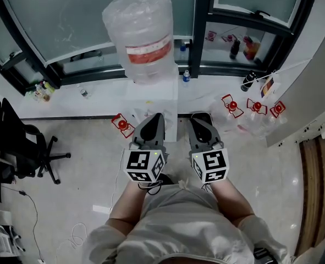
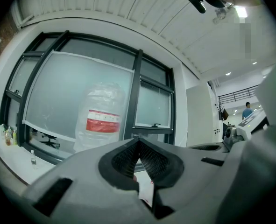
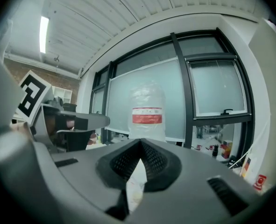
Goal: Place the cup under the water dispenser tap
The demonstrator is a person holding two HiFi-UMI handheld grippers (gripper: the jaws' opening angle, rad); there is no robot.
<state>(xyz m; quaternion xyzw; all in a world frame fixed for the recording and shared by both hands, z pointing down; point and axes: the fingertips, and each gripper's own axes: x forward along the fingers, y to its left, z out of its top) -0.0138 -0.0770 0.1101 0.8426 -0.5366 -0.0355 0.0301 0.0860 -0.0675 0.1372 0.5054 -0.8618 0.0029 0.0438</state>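
Tap hidden under clear plastic-wrapped water bottle [image 1: 142, 34] on white water dispenser [image 1: 151, 99]. Cup can't be made out. Dispenser upright against window, dead ahead. Left hand-held gripper [image 1: 155, 117] and right hand-held gripper [image 1: 198, 119] closed, empty.

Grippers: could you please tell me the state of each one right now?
Left gripper: closed, holding nothing.
Right gripper: closed, holding nothing.

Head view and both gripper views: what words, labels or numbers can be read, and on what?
None readable.
Water jug label: red-and-white band, print too blurred.
Cubes on left gripper and right gripper: square markers only, no words.
Red-marked items below the window: too small to read.
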